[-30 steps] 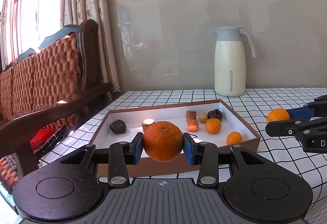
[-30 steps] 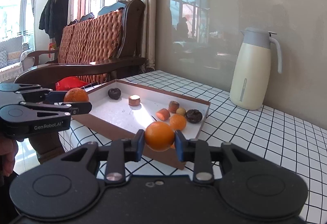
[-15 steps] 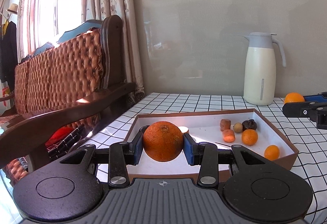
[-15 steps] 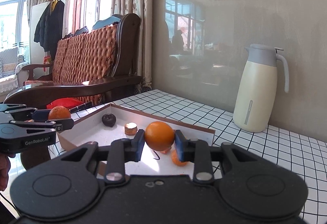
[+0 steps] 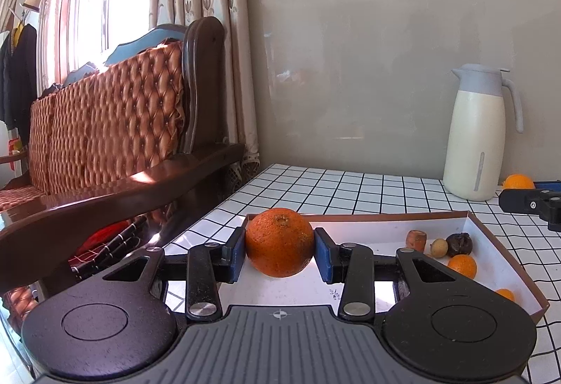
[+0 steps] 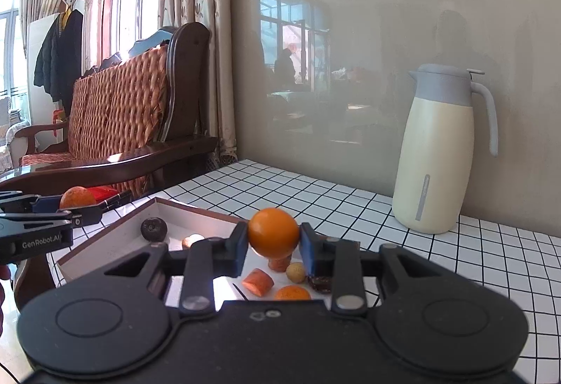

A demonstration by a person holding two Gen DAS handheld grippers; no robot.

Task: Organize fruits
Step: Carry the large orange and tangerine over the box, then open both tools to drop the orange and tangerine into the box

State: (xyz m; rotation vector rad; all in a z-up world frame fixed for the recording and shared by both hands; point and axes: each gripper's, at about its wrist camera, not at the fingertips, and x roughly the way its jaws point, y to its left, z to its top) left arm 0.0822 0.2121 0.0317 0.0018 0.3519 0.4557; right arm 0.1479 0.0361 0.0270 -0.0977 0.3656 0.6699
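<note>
My left gripper is shut on a large rough orange, held over the left part of a shallow brown-edged white box. My right gripper is shut on a smaller smooth orange, held above the same box. In the box lie small oranges, a dark dried fruit, a small tan fruit, carrot-like pieces and another dark fruit. The left gripper with its orange also shows in the right wrist view.
A cream and grey thermos jug stands at the back of the checkered table. A wooden sofa with an orange quilted cushion stands close to the table's left edge. The wall runs behind the table.
Both grippers have moved in over the box, each still gripping its orange. The left one has moved left and lower over the box; the right one has come closer to the jug.
</note>
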